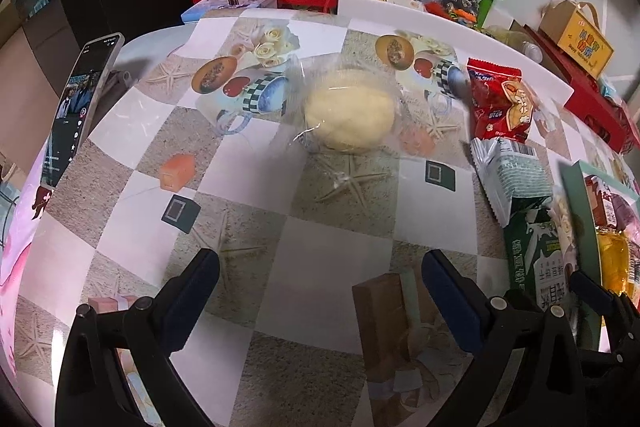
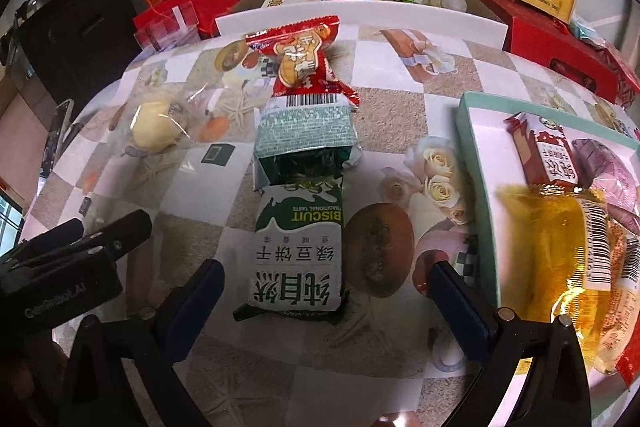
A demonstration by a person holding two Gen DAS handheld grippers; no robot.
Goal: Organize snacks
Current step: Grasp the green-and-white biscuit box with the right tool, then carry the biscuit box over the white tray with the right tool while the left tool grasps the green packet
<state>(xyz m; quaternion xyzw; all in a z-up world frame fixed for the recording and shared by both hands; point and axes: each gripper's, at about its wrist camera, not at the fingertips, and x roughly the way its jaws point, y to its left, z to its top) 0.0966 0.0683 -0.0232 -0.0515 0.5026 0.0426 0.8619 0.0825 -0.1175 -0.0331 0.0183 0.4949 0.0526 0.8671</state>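
Right fingers: the right gripper [image 2: 326, 301] is spread wide and holds nothing; one dark pad stands on each side of the near end of the green biscuit packet [image 2: 299, 251], not touching it.
Left fingers: the left gripper [image 1: 320, 287] is also spread wide and empty, over bare patterned tablecloth [image 1: 320, 259].
Green biscuit packet: lies flat on the table, straight ahead of the right gripper and centred between its pads.
Long axis: runs directly away from the right gripper, so the pads face the packet's two long sides.
Behind it: a grey-green packet [image 2: 306, 133] overlaps its far end, and a red snack bag [image 2: 302, 67] lies beyond that, all in one line.
Wrapped bun: a pale round bun in clear wrap [image 1: 348, 113] sits ahead of the left gripper, well apart from its fingers.
Tray: a mint-edged tray [image 2: 476, 179] lies to the right of the biscuit packet, already holding a yellow packet [image 2: 560, 251] and a red-brown biscuit packet [image 2: 550, 157].
Nearer hand: the right one is nearer the green packet; the left gripper shows at the left edge of the right view, off to the side.
Likely next move: closing across the packet's width, then carrying it right to the tray.
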